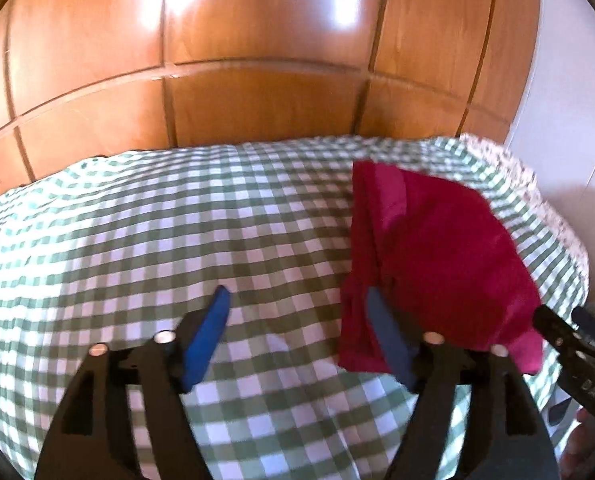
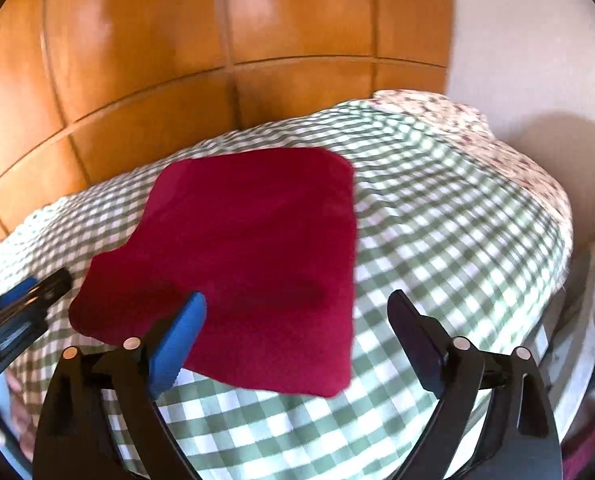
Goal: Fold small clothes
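A small crimson garment [image 2: 257, 248] lies folded flat on the green-and-white checked cover [image 2: 437, 220] of a bed. In the left wrist view it [image 1: 437, 256] lies at the right, partly behind my right-hand blue finger. My left gripper [image 1: 299, 296] is open and empty above the cover, just left of the garment. My right gripper [image 2: 297, 300] is open and empty above the garment's near edge. The right gripper also shows in the left wrist view [image 1: 569, 328], and the left gripper in the right wrist view [image 2: 33, 284].
A wooden panelled wardrobe [image 1: 257, 60] stands behind the bed. A floral sheet [image 2: 477, 124] shows at the bed's far right corner beside a white wall [image 2: 537, 40]. The bed drops off at the right edge.
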Tool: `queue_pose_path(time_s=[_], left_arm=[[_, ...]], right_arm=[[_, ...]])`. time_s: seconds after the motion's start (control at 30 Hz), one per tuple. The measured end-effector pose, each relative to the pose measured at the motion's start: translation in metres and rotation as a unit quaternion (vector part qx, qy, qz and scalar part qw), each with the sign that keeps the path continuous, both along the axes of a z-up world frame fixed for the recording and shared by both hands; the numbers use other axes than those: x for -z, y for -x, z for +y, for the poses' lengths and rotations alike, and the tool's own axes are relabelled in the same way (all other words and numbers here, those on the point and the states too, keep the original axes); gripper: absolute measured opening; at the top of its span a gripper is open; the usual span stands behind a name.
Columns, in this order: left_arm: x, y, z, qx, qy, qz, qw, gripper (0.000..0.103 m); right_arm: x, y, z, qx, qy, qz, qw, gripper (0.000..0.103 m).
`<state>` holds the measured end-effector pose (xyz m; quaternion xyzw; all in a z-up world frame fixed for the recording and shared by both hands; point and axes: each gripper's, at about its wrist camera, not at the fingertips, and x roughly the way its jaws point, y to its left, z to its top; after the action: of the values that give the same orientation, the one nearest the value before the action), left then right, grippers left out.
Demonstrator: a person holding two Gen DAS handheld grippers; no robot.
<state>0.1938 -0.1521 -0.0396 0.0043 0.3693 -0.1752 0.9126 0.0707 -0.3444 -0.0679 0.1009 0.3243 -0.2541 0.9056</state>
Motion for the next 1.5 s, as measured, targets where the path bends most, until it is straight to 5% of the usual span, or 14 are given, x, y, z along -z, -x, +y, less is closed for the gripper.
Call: queue_pose_path(time_s=[0.5, 1.5], left_arm=[[-0.011, 0.057, 0.019, -0.034, -0.001, -0.037, 0.9987, 0.100], [-0.028, 0.076, 0.014, -0.031, -0.016, -0.062, 0.9975, 0.100]], right_arm=[[-0.012, 0.039, 0.040, 0.034, 0.042, -0.037, 0.998, 0.099], [-0.008, 0.049, 0.043, 0.048, 0.044, -0.050, 0.997, 0.099]])
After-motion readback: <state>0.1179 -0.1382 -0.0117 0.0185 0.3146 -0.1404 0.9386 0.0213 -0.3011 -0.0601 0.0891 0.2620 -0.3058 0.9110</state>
